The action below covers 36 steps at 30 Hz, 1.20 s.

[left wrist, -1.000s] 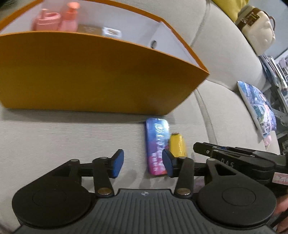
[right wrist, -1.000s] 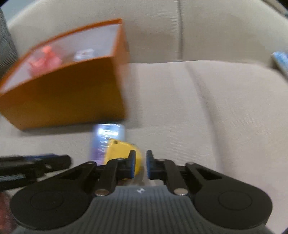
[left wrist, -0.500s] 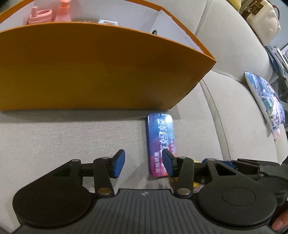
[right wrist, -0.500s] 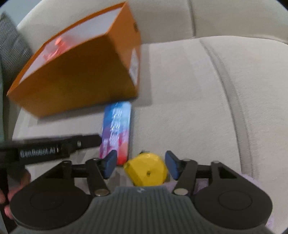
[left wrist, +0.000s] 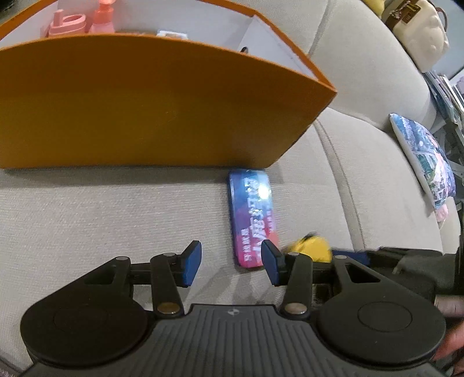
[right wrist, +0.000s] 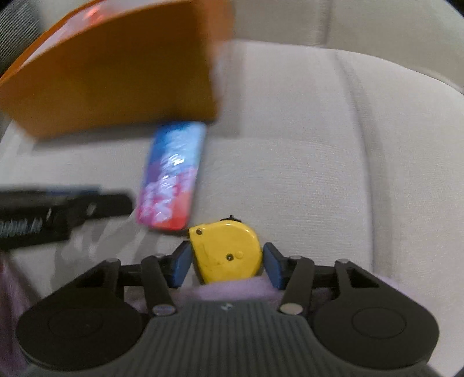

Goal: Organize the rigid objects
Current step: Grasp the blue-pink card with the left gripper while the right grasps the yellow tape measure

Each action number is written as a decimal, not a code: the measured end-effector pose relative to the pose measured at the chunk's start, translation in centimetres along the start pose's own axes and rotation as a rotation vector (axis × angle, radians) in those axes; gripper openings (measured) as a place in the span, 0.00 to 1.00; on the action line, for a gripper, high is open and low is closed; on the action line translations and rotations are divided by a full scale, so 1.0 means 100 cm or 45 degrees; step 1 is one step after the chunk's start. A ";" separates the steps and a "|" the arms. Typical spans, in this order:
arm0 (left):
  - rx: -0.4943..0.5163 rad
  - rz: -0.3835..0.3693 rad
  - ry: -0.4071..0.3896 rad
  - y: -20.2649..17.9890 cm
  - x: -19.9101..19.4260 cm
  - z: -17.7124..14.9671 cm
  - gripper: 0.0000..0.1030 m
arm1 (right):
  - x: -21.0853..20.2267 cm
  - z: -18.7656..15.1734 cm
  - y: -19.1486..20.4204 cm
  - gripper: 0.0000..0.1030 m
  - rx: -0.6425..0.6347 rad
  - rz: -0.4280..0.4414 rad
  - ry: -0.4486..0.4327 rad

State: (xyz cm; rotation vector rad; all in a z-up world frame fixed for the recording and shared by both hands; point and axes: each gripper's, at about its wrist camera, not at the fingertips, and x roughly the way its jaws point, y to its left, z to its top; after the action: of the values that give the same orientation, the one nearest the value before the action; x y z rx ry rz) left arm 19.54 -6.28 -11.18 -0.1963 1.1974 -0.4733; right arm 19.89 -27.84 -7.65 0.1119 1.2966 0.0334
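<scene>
A yellow tape measure (right wrist: 226, 252) lies on the beige sofa seat between the blue pads of my right gripper (right wrist: 226, 265). Its jaws are closing and the pads touch both sides of the case. To its left lies a flat blue-and-pink tin (right wrist: 171, 177), one end against the open orange box (right wrist: 116, 72). In the left wrist view the tin (left wrist: 250, 214) is just right of my left gripper (left wrist: 230, 265), which is open with only sofa fabric between its pads. The tape measure (left wrist: 311, 249) peeks out behind that gripper's right finger. The orange box (left wrist: 145, 116) fills the view ahead.
Pink bottles (left wrist: 66, 24) and a small white pack stand inside the box. A patterned cushion (left wrist: 423, 162) leans at the sofa's right end, and a cream bag (left wrist: 417, 32) sits on the backrest. A purple cloth (right wrist: 237, 287) lies under my right gripper.
My right gripper was shut beside the tape measure; it opened, came down around it and narrowed onto its sides. The left gripper has kept its place and opening.
</scene>
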 end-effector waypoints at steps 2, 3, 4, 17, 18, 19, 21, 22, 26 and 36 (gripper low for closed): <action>-0.001 0.001 -0.013 -0.004 0.003 0.001 0.54 | 0.000 0.005 -0.020 0.53 0.145 0.032 -0.036; -0.006 0.004 -0.014 -0.005 0.005 0.002 0.54 | 0.003 0.008 -0.029 0.53 0.220 0.074 -0.026; -0.010 0.008 -0.018 -0.006 0.009 0.005 0.55 | 0.006 0.011 -0.036 0.53 0.278 0.109 -0.013; 0.033 0.047 -0.026 -0.019 0.044 0.019 0.52 | 0.025 0.012 -0.060 0.54 0.530 0.395 -0.060; 0.035 0.042 -0.030 -0.019 0.045 0.018 0.51 | 0.025 0.012 -0.060 0.54 0.541 0.410 -0.055; 0.037 0.030 -0.036 -0.018 0.046 0.018 0.50 | 0.025 0.011 -0.061 0.54 0.551 0.419 -0.054; 0.032 0.022 -0.048 -0.017 0.049 0.018 0.47 | 0.027 0.011 -0.060 0.54 0.564 0.438 -0.058; 0.036 0.011 -0.058 -0.018 0.048 0.017 0.42 | 0.027 0.011 -0.059 0.54 0.562 0.435 -0.059; 0.030 -0.001 -0.084 -0.019 0.042 0.018 0.29 | 0.024 0.012 -0.051 0.54 0.500 0.414 -0.067; -0.023 -0.048 -0.054 0.000 0.012 0.004 0.17 | 0.028 0.015 -0.027 0.54 0.333 0.450 -0.009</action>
State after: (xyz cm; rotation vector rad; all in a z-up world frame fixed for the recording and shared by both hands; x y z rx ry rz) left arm 20.30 -6.90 -12.04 -0.2434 1.1582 -0.4892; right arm 21.98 -30.36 -10.18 0.5641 1.2567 0.1654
